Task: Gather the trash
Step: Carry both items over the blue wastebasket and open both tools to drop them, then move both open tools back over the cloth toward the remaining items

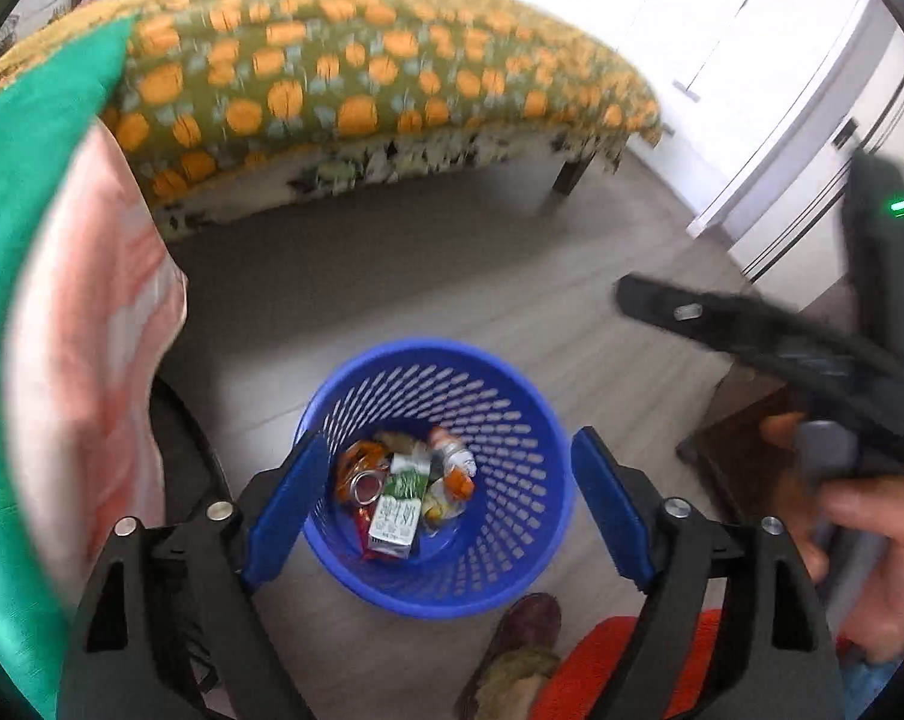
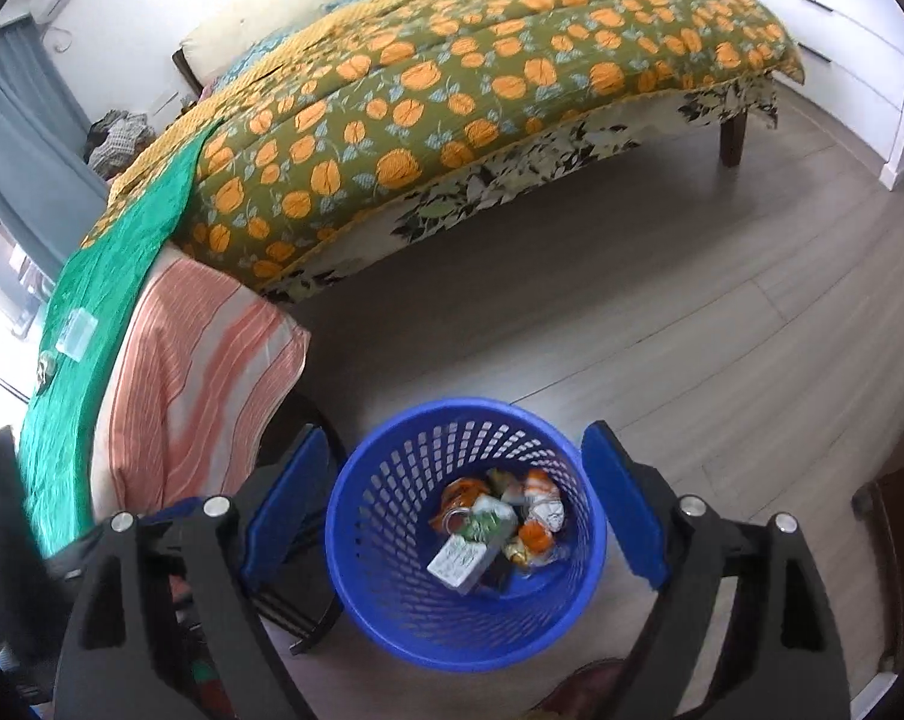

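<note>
A blue plastic trash basket (image 1: 511,414) stands on the floor and also shows in the right wrist view (image 2: 392,480). It holds several pieces of trash: a white-green carton (image 1: 399,513), a can (image 1: 365,483) and wrappers (image 1: 452,468); the carton (image 2: 460,558) and wrappers (image 2: 538,510) also show in the right wrist view. My left gripper (image 1: 446,507) is open and empty above the basket. My right gripper (image 2: 457,507) is open and empty above it too; its black body (image 1: 781,354) reaches in from the right of the left wrist view.
A bed with an orange-flowered quilt (image 2: 481,90) stands behind the basket. A table with green cloth (image 2: 92,288) and striped pink cloth (image 2: 200,372) is at left, with small items (image 2: 75,331) on it. A dark chair (image 2: 308,594) is beside the basket. White cabinets (image 1: 811,138) stand right. My foot (image 1: 523,630) is near the basket.
</note>
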A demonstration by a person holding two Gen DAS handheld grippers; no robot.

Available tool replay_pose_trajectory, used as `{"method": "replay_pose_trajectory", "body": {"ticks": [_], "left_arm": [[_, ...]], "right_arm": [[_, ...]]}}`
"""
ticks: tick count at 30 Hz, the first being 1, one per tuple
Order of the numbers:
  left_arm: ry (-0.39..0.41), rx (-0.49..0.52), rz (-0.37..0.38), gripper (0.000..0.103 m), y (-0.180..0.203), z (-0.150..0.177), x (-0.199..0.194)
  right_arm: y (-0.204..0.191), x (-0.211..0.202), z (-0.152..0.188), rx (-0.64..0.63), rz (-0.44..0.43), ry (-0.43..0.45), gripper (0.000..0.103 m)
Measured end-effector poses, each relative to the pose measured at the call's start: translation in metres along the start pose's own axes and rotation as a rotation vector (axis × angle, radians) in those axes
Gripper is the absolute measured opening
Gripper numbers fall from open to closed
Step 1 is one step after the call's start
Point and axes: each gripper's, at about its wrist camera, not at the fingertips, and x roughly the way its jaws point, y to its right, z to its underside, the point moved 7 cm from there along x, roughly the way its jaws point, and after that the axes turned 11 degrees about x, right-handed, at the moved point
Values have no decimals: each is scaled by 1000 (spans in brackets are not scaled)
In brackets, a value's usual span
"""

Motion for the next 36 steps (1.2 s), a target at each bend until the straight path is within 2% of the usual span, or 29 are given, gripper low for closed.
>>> {"method": "replay_pose_trajectory", "body": {"ticks": [5,8,10,13,15,19,24,28,36], "left_arm": [[92,18,-16,93,-13,4,-70],[125,12,-57,95,-40,22,-109],[124,4,-82,95,-61,37,-127],[124,-4,-158,95,-102,68,-159],[117,-13,-224,96,-133,91,-180],[98,-74,-370,96,-203,129,-217],[85,-143,-513,96,-268,157,-245],[91,-224,-536,96,-300,171,-252],[28,-239,-551,96,-311,183,-237]], "right_arm": [[-25,-14,1,-101,54,84,88],[-63,-26,14,-265,85,161,88],[-85,-32,26,-348,67,184,89],[-125,-36,57,-477,15,196,89],[-151,-32,79,-534,-13,184,89],[-207,-17,122,-597,-90,106,89],[-286,-9,164,-676,-181,50,89],[-331,3,181,-719,-201,10,93],[-374,50,169,-695,-143,-40,93]]}}
